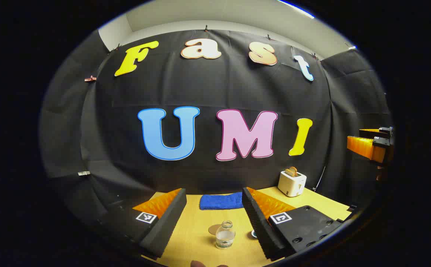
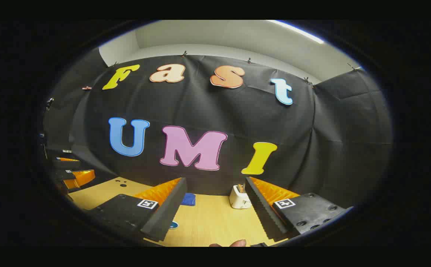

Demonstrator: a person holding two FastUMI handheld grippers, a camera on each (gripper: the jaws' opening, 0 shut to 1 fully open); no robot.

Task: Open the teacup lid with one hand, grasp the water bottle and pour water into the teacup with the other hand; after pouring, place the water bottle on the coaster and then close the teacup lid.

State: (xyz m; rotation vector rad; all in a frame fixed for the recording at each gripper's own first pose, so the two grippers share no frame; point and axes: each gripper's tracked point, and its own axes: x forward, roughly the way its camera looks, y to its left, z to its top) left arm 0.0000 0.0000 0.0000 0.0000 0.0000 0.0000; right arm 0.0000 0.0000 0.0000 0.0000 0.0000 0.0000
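A: Stock check, nearest first. What is up front?

B: My left tool (image 1: 214,218), fingers wide apart, nothing between them, held above the bench (image 1: 193,237) and looking level at the booth wall. My right tool (image 2: 215,213), the same: spread, empty, level (a fingertip of mine shows at the bottom edge of each view).

A: Next out?

B: Item one, water bottle (image 1: 225,234), clear, upright, no cap that I can see, standing in the gap ahead of the left tool. Item two, coaster (image 1: 214,229), a round disc just behind and beside the bottle. Item three, a small blue-rimmed thing (image 1: 254,233) half hidden by my left tool's finger; I judge it the teacup, but cannot tell whether a lid sits on it.

A: Farther?

B: Blue cloth (image 1: 221,201), folded. White toaster (image 1: 291,183) with bread in it, at the back by the wall.

A: Risks?

B: Nothing is started. The bottle looks light and open at the neck: a hard squeeze or a knock coming down could tip it or spill it. The cup is hidden behind a finger, so I could clip it blind.
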